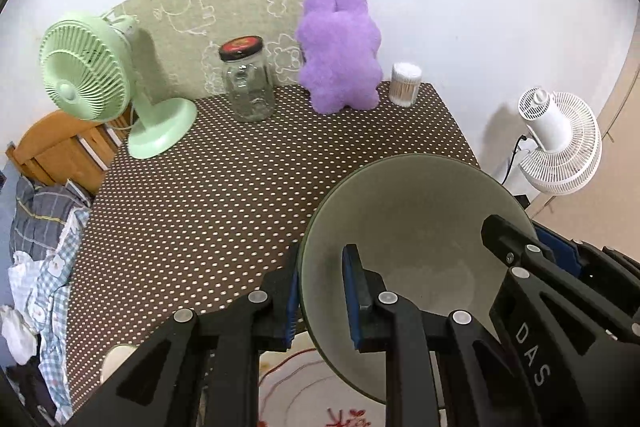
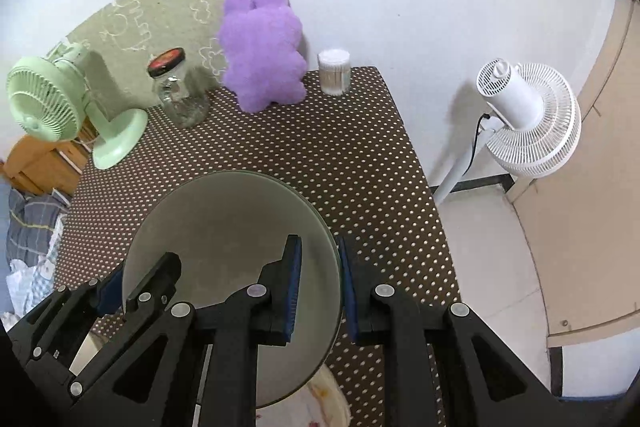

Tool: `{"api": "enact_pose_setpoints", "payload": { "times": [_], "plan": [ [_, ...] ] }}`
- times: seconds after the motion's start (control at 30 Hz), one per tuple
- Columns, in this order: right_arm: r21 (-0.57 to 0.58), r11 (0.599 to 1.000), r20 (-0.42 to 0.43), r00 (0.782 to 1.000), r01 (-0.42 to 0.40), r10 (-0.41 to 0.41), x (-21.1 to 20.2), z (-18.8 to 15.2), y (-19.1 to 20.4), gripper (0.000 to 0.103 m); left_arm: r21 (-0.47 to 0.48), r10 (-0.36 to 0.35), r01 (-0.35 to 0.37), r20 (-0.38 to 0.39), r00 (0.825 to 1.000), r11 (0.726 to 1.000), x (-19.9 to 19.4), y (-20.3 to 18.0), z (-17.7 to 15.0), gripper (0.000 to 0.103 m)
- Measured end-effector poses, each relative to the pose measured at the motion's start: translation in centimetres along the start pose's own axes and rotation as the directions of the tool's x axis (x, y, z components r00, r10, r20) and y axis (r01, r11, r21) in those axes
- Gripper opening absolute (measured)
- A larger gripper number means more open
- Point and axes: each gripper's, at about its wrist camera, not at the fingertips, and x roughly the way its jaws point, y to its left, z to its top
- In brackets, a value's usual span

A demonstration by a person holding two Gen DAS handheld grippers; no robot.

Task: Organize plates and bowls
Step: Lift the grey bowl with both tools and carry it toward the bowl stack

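A grey-green bowl (image 1: 416, 227) is held between both grippers above the near part of the dotted table. My left gripper (image 1: 324, 297) is shut on the bowl's left rim, one pad inside and one outside. My right gripper (image 2: 320, 287) is shut on the bowl's (image 2: 228, 227) right rim in the same way. Each gripper shows in the other's view: the right one (image 1: 532, 267) and the left one (image 2: 136, 283). Under the bowl lies a white plate with a red pattern (image 1: 320, 395), also in the right wrist view (image 2: 312, 403).
On the brown dotted table (image 1: 224, 195) stand a green desk fan (image 1: 92, 75), a glass jar with a dark lid (image 1: 248, 79), a purple plush toy (image 1: 340, 51) and a tub of cotton swabs (image 1: 406, 83). A white floor fan (image 2: 528, 115) stands right of the table. Clothes (image 1: 44, 247) lie to the left.
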Motion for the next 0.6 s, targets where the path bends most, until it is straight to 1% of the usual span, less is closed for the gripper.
{"api": "enact_pose_setpoints", "payload": {
  "times": [0.27,0.6],
  "plan": [
    [-0.006,1.0,0.007,1.0,-0.006,0.006,-2.1,-1.7,3.4,0.023,-0.017,0.001,-0.001,0.008,1.0,1.0,-2.5,3.4,-1.8,0.016],
    [-0.005,1.0,0.019,1.0,0.001,-0.001,-4.6,-4.2,7.8,0.023,-0.015,-0.014,0.014,0.021,1.0,1.0,-4.8,7.9,-3.7,0.016]
  ]
}}
